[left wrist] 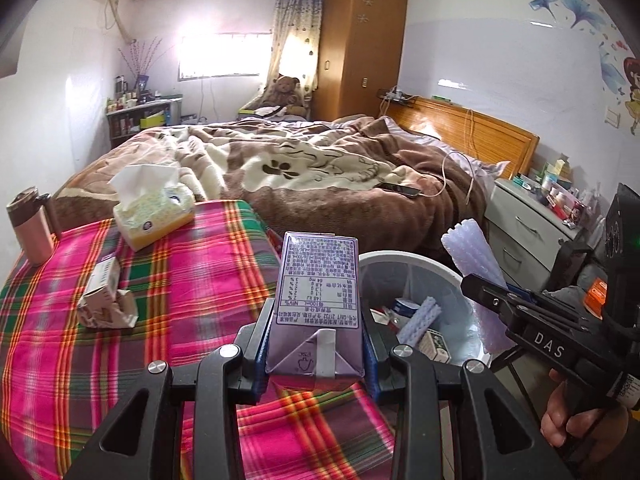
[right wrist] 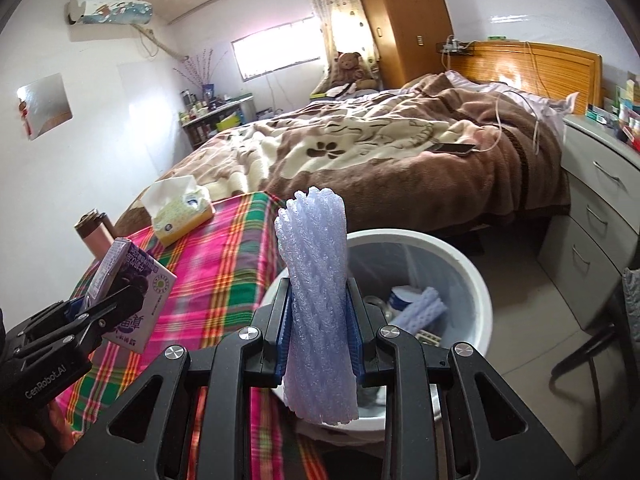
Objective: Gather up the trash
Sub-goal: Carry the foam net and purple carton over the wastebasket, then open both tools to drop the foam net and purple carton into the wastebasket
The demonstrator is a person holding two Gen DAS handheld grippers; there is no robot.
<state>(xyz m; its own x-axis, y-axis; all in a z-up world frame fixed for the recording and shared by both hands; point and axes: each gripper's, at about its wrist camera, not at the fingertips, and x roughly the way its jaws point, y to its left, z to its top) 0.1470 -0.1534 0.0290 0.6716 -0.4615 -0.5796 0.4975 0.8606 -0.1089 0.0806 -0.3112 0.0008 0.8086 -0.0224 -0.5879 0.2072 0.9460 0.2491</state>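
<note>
Left wrist cam: the left hand-held gripper (left wrist: 318, 354) is clamped on a purple drink carton (left wrist: 316, 304), held upright above the plaid tabletop (left wrist: 192, 280), right beside the white trash bin (left wrist: 436, 272). A crumpled box (left wrist: 106, 296) and tissue pack (left wrist: 154, 210) sit on the cloth.

Right wrist cam: the right hand-held gripper (right wrist: 318, 330) is squeezed around a roll of lilac foam netting (right wrist: 316, 300), over the bin's near rim (right wrist: 476, 276). Another foam piece (right wrist: 422, 308) is already inside.

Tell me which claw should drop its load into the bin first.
Right. The right claw holds the foam netting already over the bin; the left claw's purple carton hangs above the plaid cloth.
</note>
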